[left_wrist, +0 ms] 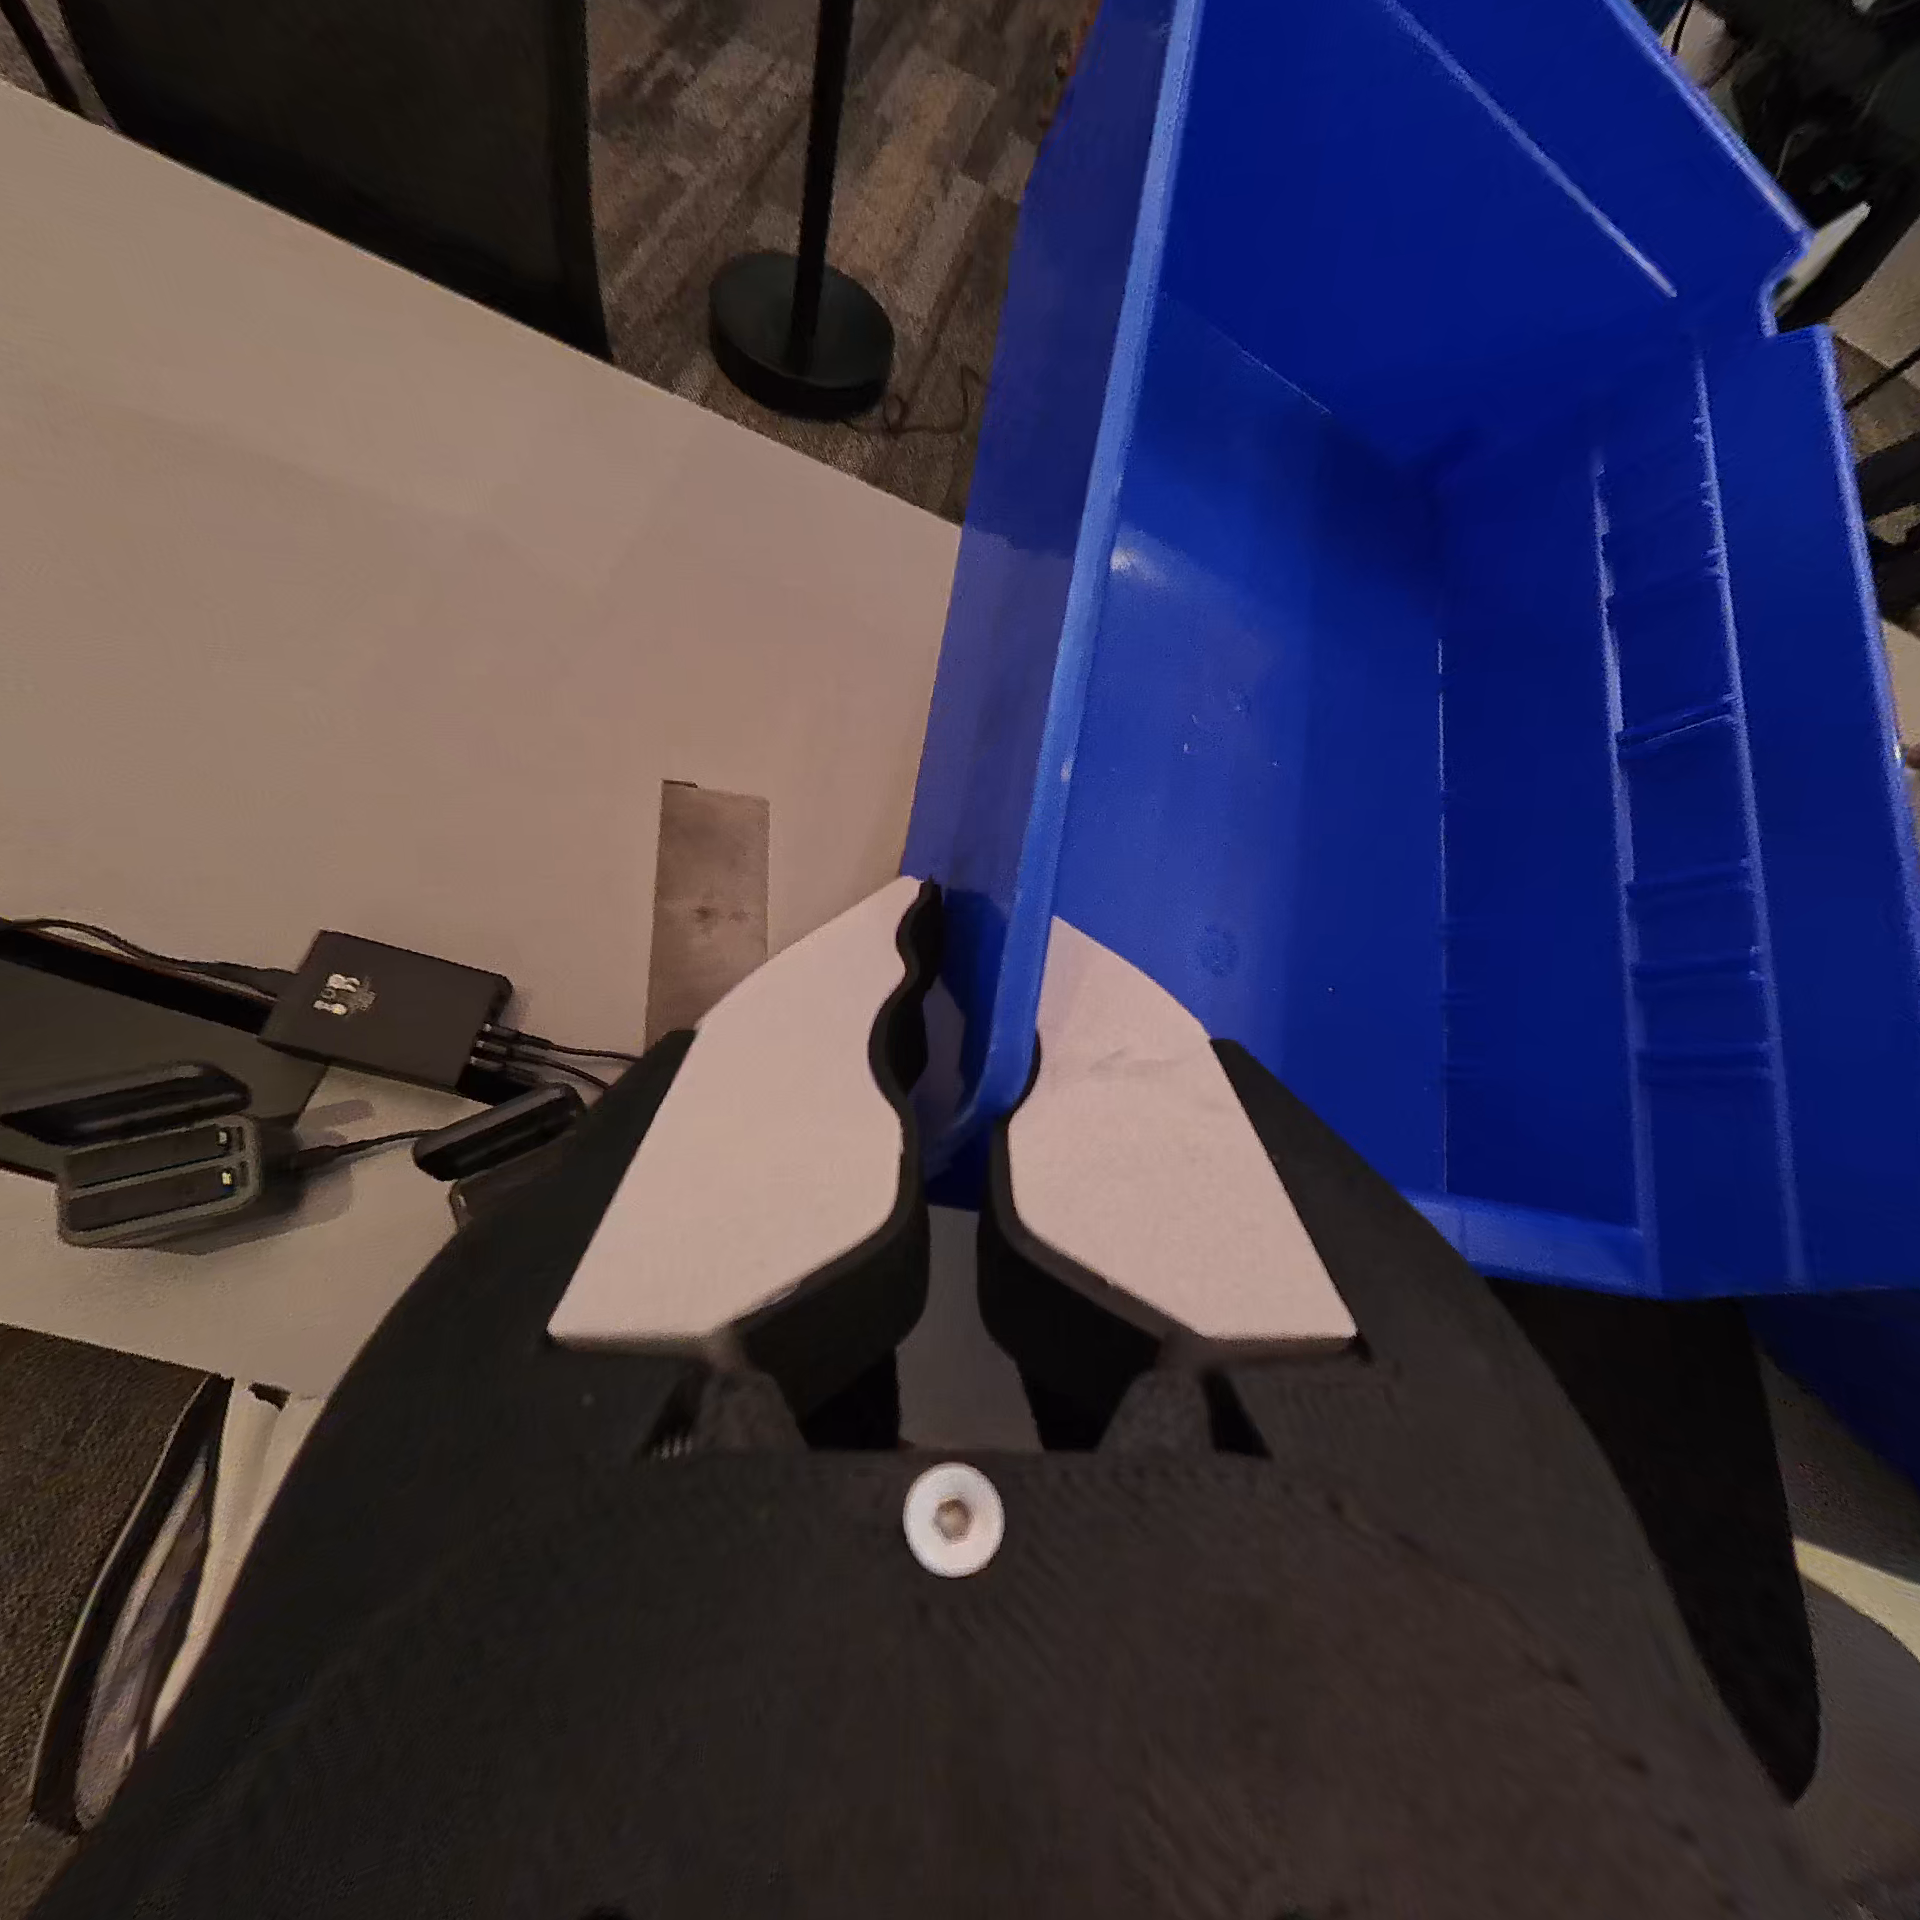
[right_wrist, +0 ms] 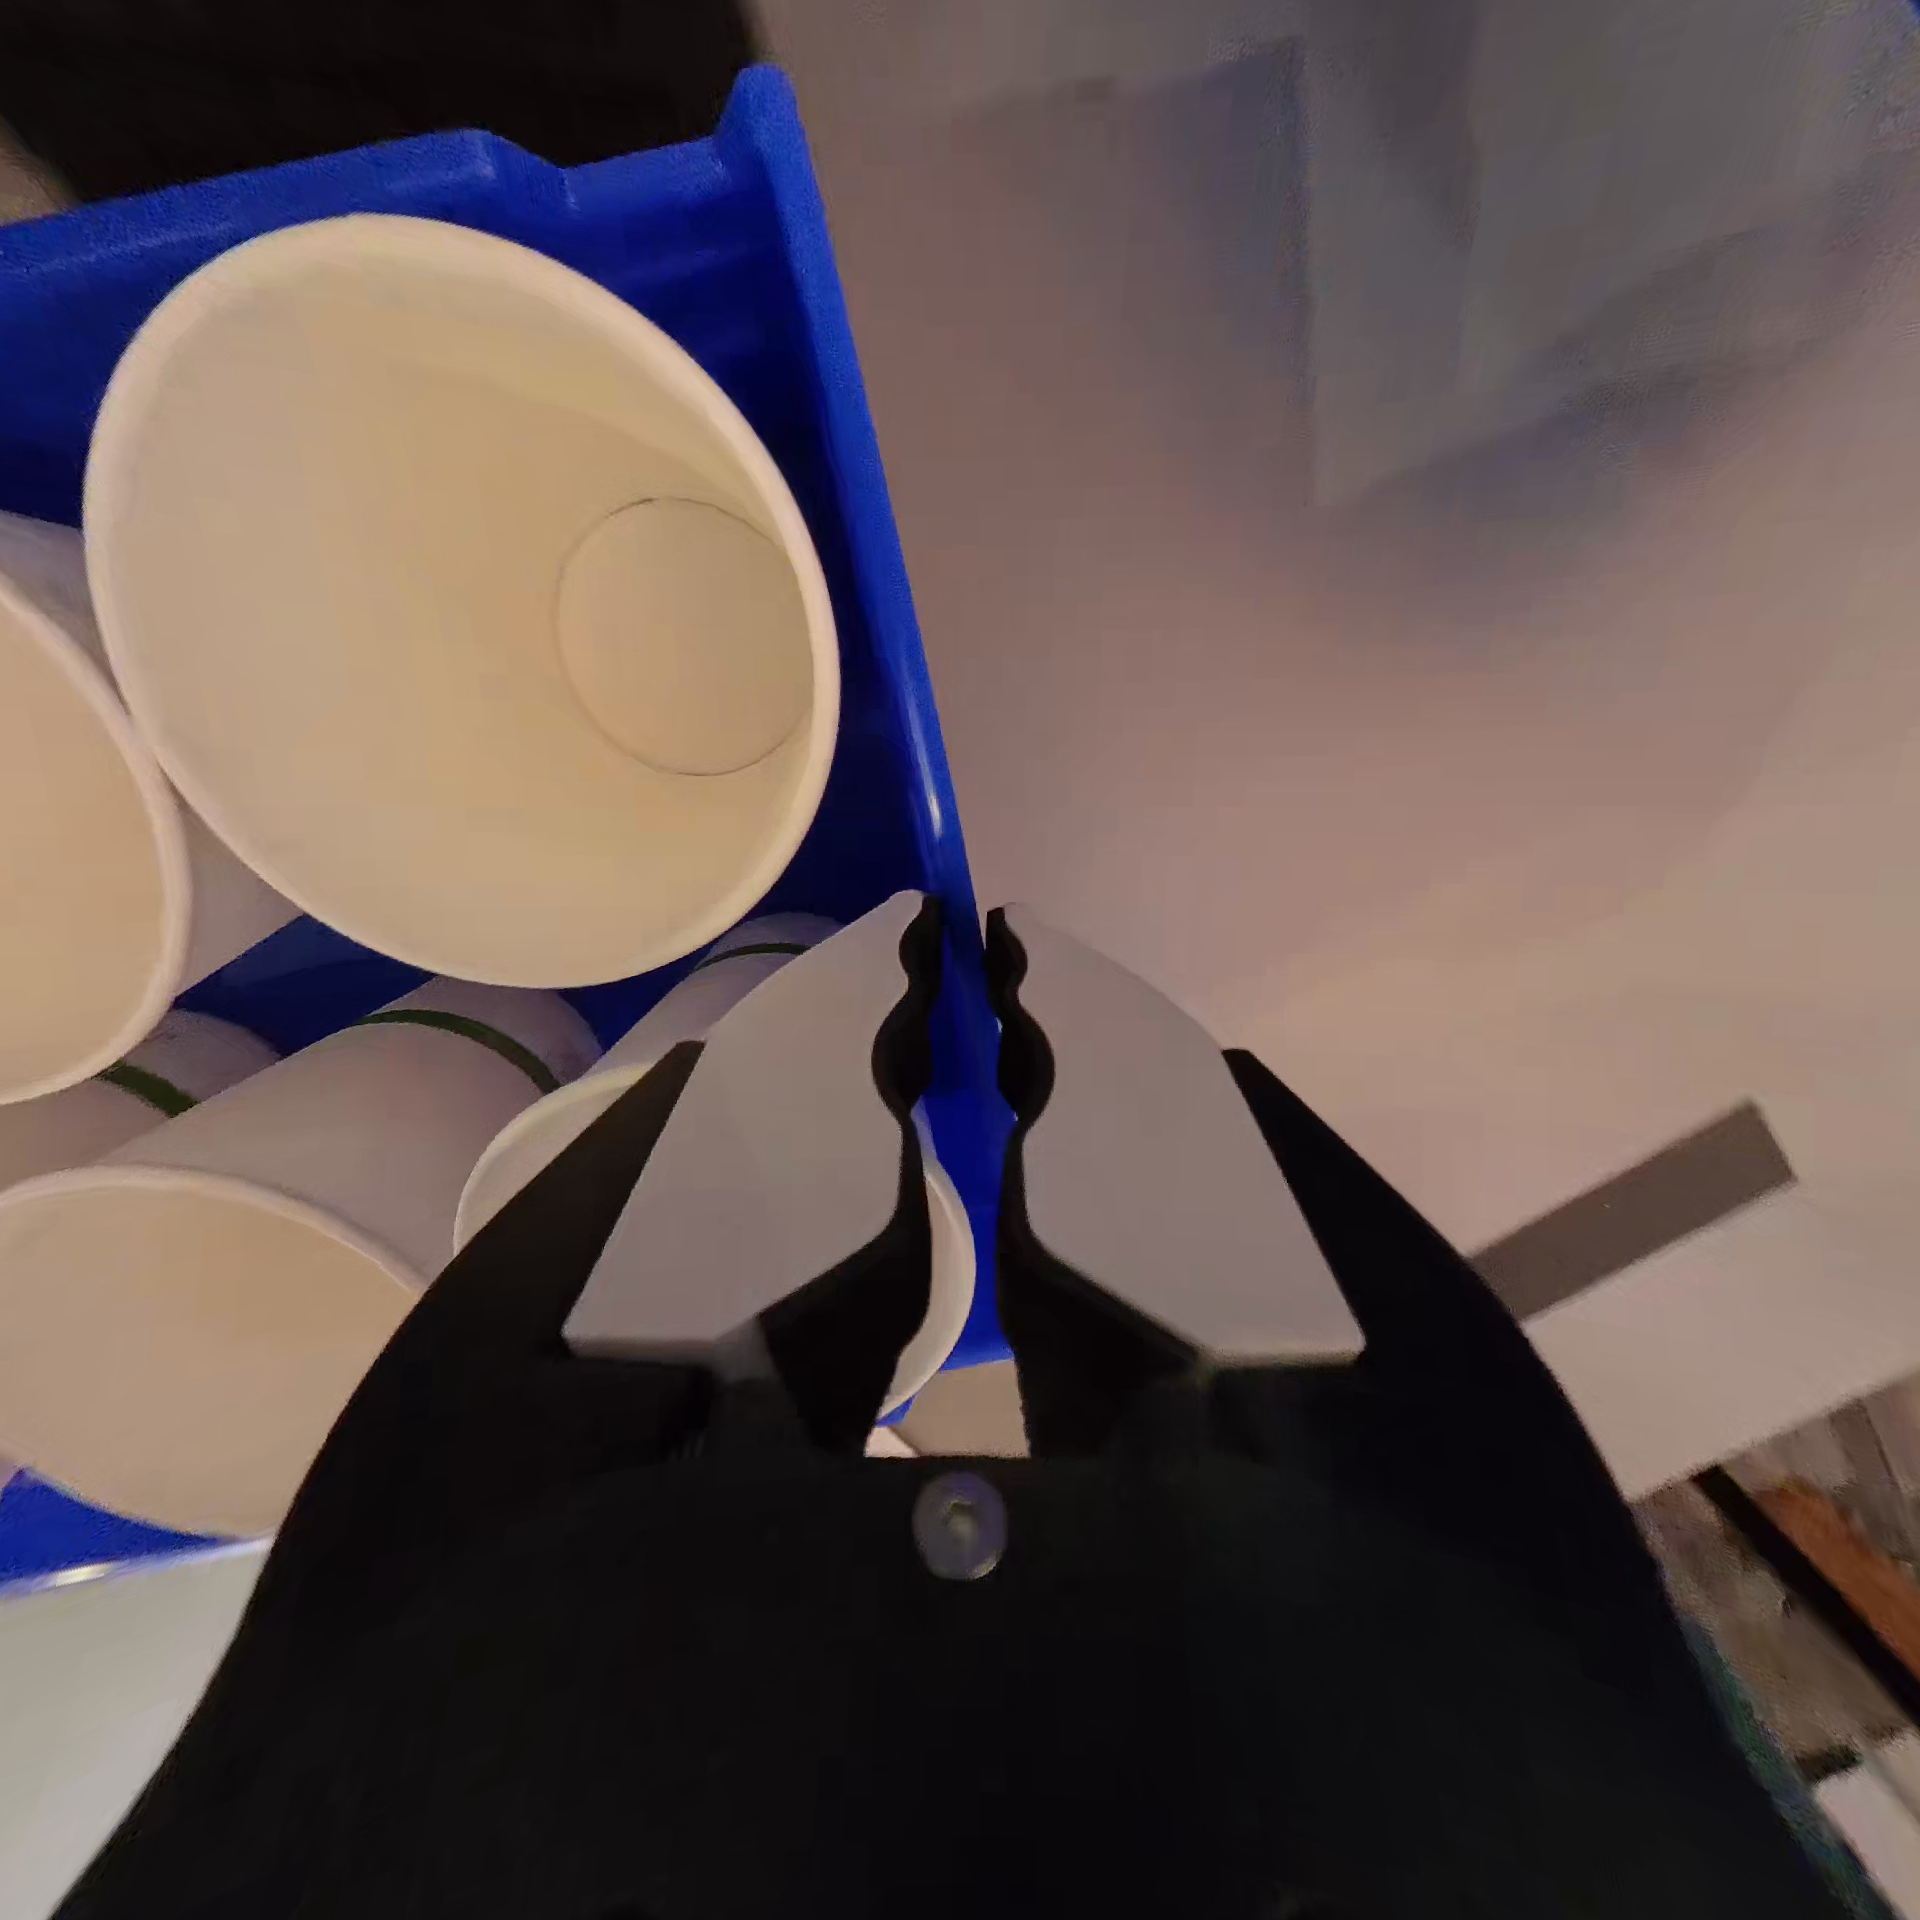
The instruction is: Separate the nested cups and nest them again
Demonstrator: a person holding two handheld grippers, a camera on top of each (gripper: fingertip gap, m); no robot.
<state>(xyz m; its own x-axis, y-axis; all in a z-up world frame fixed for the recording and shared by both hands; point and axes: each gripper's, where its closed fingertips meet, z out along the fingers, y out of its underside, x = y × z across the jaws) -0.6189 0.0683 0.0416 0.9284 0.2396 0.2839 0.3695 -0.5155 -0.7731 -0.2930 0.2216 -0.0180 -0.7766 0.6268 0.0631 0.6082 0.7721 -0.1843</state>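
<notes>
In the left wrist view my left gripper (left_wrist: pixel 982 935) is shut on the near left wall of a blue plastic bin (left_wrist: pixel 1299 675). One pad is outside the wall and the other inside, and what shows of the bin's inside is bare. In the right wrist view my right gripper (right_wrist: pixel 961 925) is shut on the right wall of a blue bin (right_wrist: pixel 914 727), with the wall pinched between both pads. Several white paper cups lie in that bin: a large open one (right_wrist: pixel 416 582), one at the left edge (right_wrist: pixel 62 831), one lower left (right_wrist: pixel 208 1299) and one beside my finger (right_wrist: pixel 582 1143).
The bins rest on a white table (left_wrist: pixel 364 623) with a grey tape strip (left_wrist: pixel 712 894), which also shows in the right wrist view (right_wrist: pixel 1631 1195). A black charger box (left_wrist: pixel 384 1003), cables and a grey battery dock (left_wrist: pixel 156 1174) lie at the left. A black stand base (left_wrist: pixel 800 322) is on the carpet. Left tips to right tips: about 35 cm.
</notes>
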